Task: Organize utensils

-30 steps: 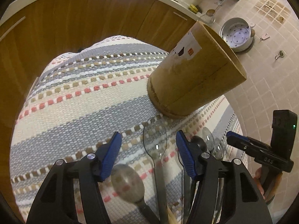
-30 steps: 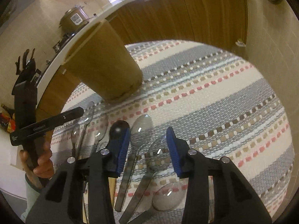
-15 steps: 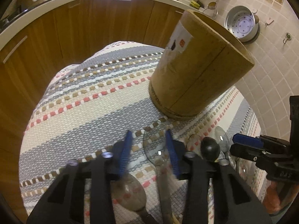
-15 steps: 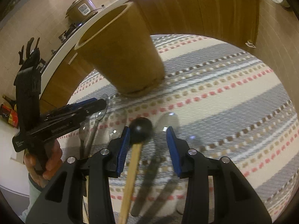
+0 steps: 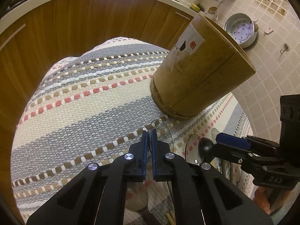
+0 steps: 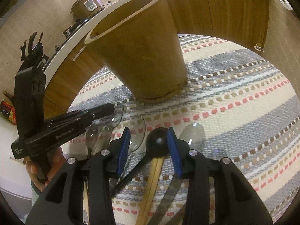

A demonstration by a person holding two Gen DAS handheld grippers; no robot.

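Spoon [image 5: 159, 135] in left tool [image 5: 149, 140].

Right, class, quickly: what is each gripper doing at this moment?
Left gripper: shut on the rim of a clear glass-like spoon.
Right gripper: part open around a black round-headed wooden spoon; grip cannot be told.

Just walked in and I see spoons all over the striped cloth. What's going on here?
A person is sorting utensils with a hand-held tool in each hand. The left tool has pinched shut on the edge of a clear spoon lying before the wooden holder. The right tool has a black-headed spoon with a wooden handle between its blue pads, apparently gripped. Other clear spoons lie on the cloth; none can be seen in the holder from here.
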